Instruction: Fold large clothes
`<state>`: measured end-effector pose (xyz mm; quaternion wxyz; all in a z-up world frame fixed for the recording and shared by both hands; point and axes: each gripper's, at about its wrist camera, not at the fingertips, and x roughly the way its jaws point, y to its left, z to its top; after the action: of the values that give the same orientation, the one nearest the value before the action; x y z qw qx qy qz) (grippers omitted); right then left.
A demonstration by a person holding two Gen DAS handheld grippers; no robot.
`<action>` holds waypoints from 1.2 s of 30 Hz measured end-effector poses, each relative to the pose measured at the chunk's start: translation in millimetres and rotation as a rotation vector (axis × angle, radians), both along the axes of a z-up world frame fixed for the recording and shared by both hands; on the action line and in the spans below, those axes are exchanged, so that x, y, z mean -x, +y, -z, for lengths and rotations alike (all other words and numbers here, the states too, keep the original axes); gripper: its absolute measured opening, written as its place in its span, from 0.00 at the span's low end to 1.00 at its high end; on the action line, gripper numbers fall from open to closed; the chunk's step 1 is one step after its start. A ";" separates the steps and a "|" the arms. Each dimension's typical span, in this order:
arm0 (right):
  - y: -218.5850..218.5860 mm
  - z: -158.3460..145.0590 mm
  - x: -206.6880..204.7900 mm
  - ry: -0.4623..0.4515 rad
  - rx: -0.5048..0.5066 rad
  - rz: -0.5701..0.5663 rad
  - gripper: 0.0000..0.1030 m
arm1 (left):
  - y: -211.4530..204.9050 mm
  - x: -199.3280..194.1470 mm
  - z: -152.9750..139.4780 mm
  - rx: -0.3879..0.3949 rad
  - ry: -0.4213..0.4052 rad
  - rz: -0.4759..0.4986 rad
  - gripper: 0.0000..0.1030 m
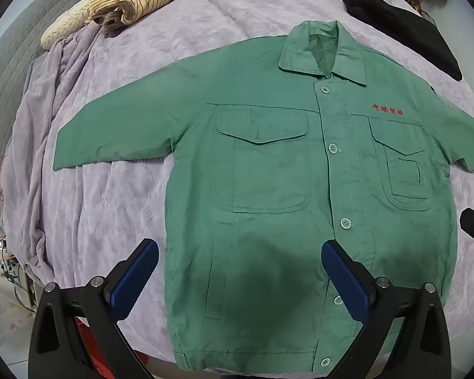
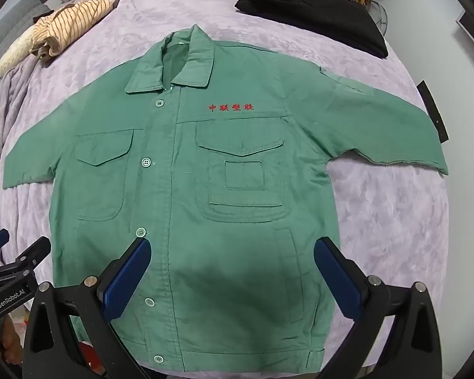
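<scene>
We see the green jacket (image 1: 268, 189) spread flat, buttoned, mid-frame on the purple blanket (image 1: 126, 205). Our left gripper (image 1: 240, 281) and right gripper (image 2: 232, 279) hang above its hem at the bottom of the frame, jaws wide apart, holding nothing.

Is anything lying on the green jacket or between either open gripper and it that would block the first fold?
Nothing visible does. The green jacket lies flat and bare on the purple blanket. The striped garment and black garment sit beyond its collar, apart from it. The left gripper and right gripper hover open above its hem.
</scene>
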<state>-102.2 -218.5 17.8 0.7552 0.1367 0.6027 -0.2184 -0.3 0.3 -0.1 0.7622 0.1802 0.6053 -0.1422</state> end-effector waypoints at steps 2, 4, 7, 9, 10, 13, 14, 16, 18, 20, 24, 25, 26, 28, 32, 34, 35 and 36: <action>0.3 -0.3 -0.4 -0.001 0.000 0.000 1.00 | 0.4 0.7 0.1 -0.001 0.001 0.000 1.00; 0.8 -0.6 -0.6 0.000 0.001 0.000 1.00 | 1.0 1.6 0.2 0.003 -0.005 0.000 1.00; 1.5 -0.7 -0.9 -0.001 0.001 0.000 1.00 | 2.3 0.8 0.8 0.017 -0.020 0.000 1.00; 2.2 -0.7 -1.4 -0.001 0.002 0.000 1.00 | 3.8 1.1 2.5 0.017 -0.021 0.000 1.00; 0.9 -0.9 -0.5 -0.001 0.000 0.000 1.00 | 4.8 1.2 3.6 0.017 -0.020 0.000 1.00; 1.1 -0.8 -0.6 0.000 0.001 0.000 1.00 | 7.9 1.4 7.2 0.017 -0.019 0.000 1.00; 1.4 -1.1 -0.7 0.001 0.001 0.000 1.00 | 9.1 1.4 8.4 0.017 -0.020 0.001 1.00; 1.2 -1.0 -0.4 0.000 0.002 0.000 1.00 | 6.7 1.7 5.4 0.018 -0.020 0.002 1.00; 1.1 -0.8 -0.2 0.000 0.001 0.000 1.00 | 0.5 3.3 -2.2 0.018 -0.019 0.001 1.00; 1.0 -0.7 -0.1 0.000 0.001 -0.001 1.00 | 0.2 3.3 -2.4 0.022 -0.023 0.001 1.00; 1.1 -0.6 -0.2 -0.001 0.001 -0.001 1.00 | -0.9 3.1 -1.7 0.019 -0.025 0.001 1.00; 1.6 -0.6 -0.6 -0.001 0.002 -0.002 1.00 | -0.9 3.0 -1.7 0.019 -0.025 0.001 1.00; 1.2 -0.6 -0.5 0.000 0.001 -0.001 1.00 | -0.8 3.2 -1.6 0.019 -0.025 0.000 1.00; 1.5 -0.6 -0.6 -0.001 0.001 -0.001 1.00 | 0.0 3.4 -1.8 0.022 -0.028 0.002 1.00; 2.1 -0.8 -1.0 -0.001 0.002 -0.002 1.00 | -0.9 2.7 -2.2 0.018 -0.022 0.004 1.00; 2.2 -0.7 -1.1 -0.001 0.002 -0.001 1.00 | -0.7 2.4 -2.3 0.017 -0.020 0.004 1.00; 2.2 -0.7 -1.1 -0.001 0.002 -0.001 1.00 | -1.0 2.1 -2.4 0.015 -0.020 0.003 1.00; 2.5 -0.6 -1.2 0.000 0.002 -0.001 1.00 | -2.0 1.4 -2.2 0.014 -0.019 0.004 1.00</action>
<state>-101.0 -216.0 18.4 0.7555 0.1356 0.6024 -0.2188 -1.7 -1.7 2.1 0.7690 0.1772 0.5966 -0.1462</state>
